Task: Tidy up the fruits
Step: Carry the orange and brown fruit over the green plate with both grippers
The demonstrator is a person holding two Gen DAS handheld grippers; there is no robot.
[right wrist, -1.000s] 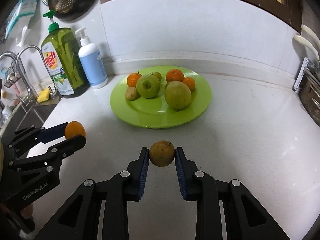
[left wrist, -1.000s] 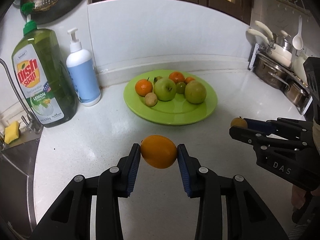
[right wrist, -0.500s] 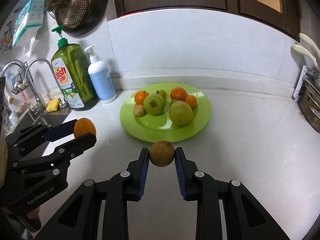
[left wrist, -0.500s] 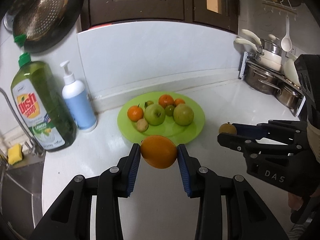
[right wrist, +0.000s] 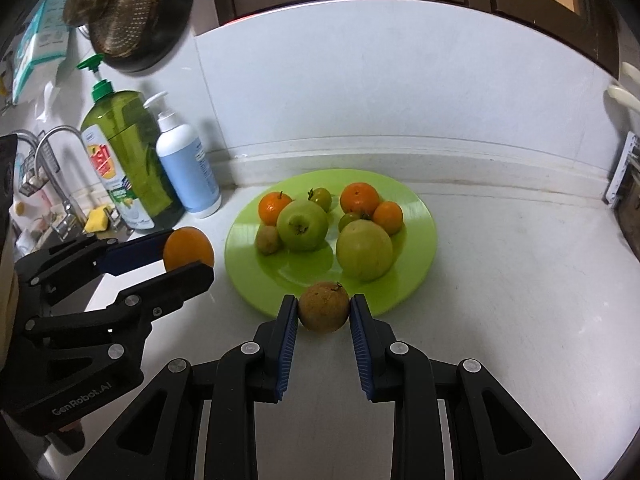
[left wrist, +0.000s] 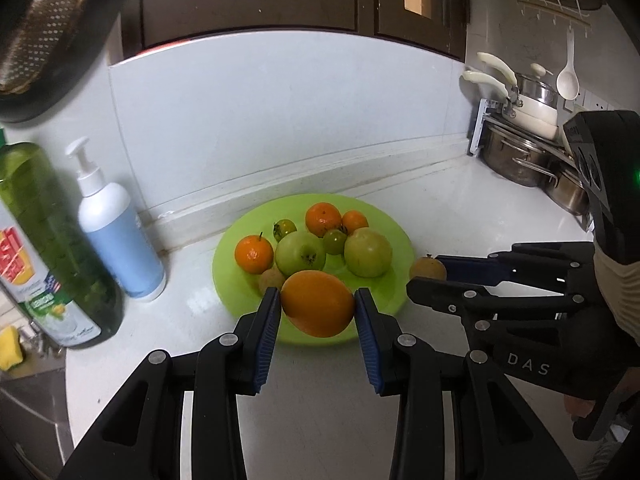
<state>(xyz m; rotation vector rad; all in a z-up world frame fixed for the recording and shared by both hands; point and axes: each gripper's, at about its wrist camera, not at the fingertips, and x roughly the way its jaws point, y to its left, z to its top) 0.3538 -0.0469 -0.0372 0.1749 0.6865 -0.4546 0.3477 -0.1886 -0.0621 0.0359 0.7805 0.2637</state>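
Quick rundown, left to right. Far left there's the green dish soap bottle (right wrist: 120, 160) and the white pump bottle (right wrist: 186, 168), both sitting by the sink and not involved in anything.

Then the left gripper (left wrist: 316, 312) — its blue pads are clamped on a big orange (left wrist: 318, 303). Compared with a second ago, when it hung over bare counter well short of the plate, the orange now sits in front of the near rim of the green plate (left wrist: 384, 300) in the left wrist view. From the right wrist view it looks more beside the plate's left edge, so I can't say it's properly over the dish yet.

The plate itself is unchanged: same pile of small oranges, two green apples (right wrist: 302, 224), a couple of little green fruits and a brownish one, all bunched toward the back. The front half is free.

On the right, the right gripper (right wrist: 324, 312) is squeezed on a round brown fruit (right wrist: 323, 307), and it has also closed in — the fruit is now right at the near rim.

So both hands are carrying fruit in at once. My guess is the drop-off comes next, onto that open front half.
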